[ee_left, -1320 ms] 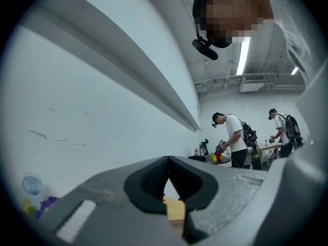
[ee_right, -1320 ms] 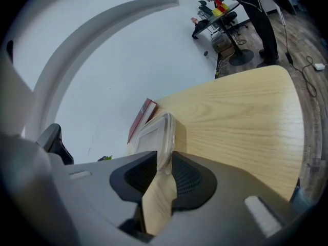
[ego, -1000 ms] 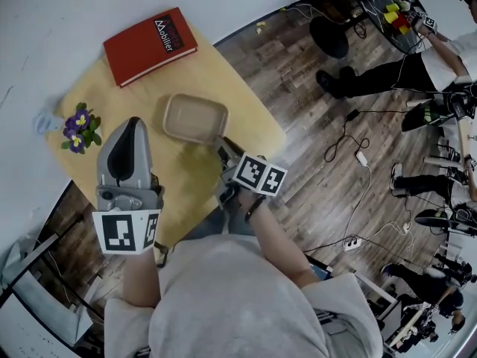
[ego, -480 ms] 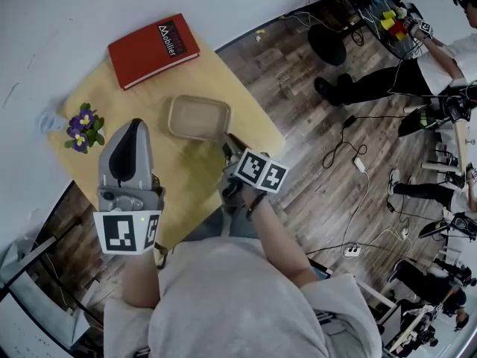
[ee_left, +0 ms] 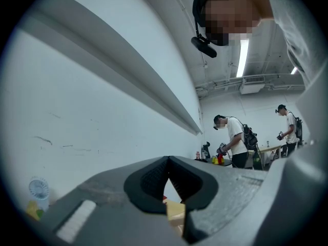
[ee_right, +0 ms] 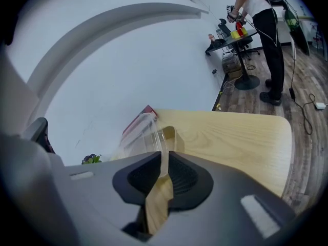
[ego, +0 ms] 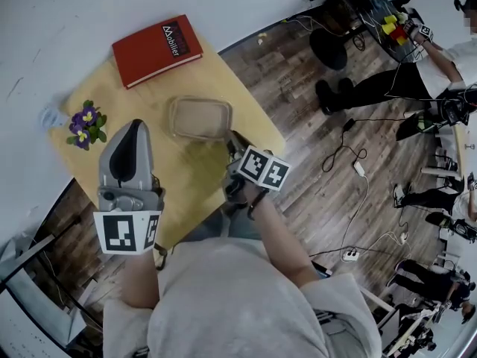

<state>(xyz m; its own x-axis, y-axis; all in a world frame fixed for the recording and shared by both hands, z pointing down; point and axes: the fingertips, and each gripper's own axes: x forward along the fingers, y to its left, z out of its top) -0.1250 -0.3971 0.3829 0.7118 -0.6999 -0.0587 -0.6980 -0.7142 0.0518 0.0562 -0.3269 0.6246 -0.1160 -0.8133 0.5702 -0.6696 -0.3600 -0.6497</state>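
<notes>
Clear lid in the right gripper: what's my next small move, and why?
Probably ease the right gripper down a touch so the clear lid settles flat on the tan tray. Its jaws are shut on the lid's near edge, and the lid looks tilted up over the tray. The left gripper is shut on nothing, off to the side.

Red book [ego: 156, 40], translucent tan container [ego: 200, 118], pale wood table [ego: 182, 174], purple-and-yellow flowers [ego: 87, 125], grey left hand-held gripper [ego: 134, 124], black-and-white marker cube [ego: 123, 232]

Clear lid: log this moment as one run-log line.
right gripper: shut on clear lid | clear lid: over tan tray | left gripper: shut, empty, raised | wooden table: red book, purple flowers
</notes>
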